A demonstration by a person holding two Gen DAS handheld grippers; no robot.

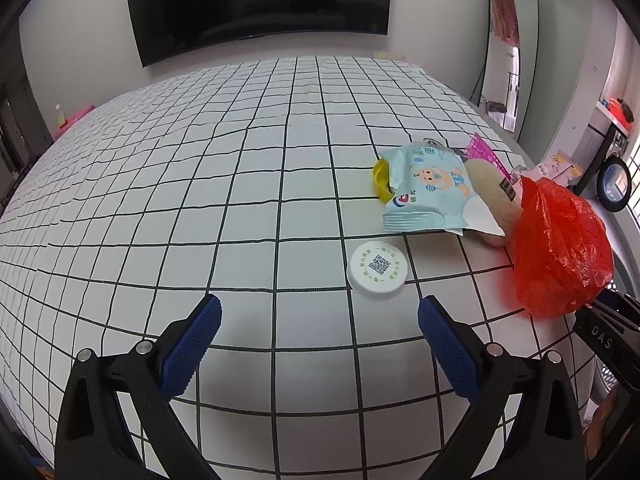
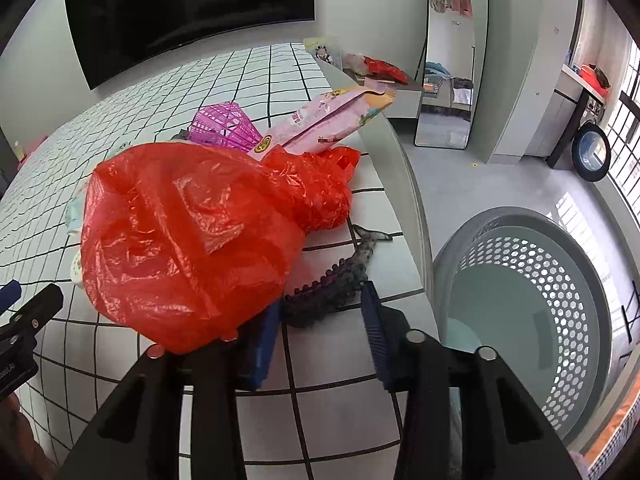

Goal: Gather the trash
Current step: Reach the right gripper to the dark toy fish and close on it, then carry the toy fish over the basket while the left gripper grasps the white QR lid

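1. Left gripper (image 1: 318,308): blue-padded fingers spread wide with nothing between them, over the white cloth with a black grid (image 1: 200,200) that covers the table.
2. Round white plastic lid printed with a square code (image 1: 377,271): flat on the cloth, just ahead of the left fingertips, untouched.
3. Right gripper (image 2: 320,298): fingers drawn narrow, closed on a dark grey speckled toothed item with a fin-like tail (image 2: 344,280), which fills the gap and meets both pads near the table's right edge.
4. Crumpled red plastic bag (image 2: 188,240): on the cloth, draped over the right gripper's left finger.
5. Light blue snack packet with a cartoon figure (image 1: 428,192): beyond the lid, partly over a yellow wrapper (image 1: 381,180) and touching a beige oval piece (image 1: 496,196).
6. Pink plastic mesh piece (image 2: 224,124) and long pink printed packet (image 2: 320,120): behind the red bag.
7. Grey perforated round basket (image 2: 560,300): on the floor, just right of the table.
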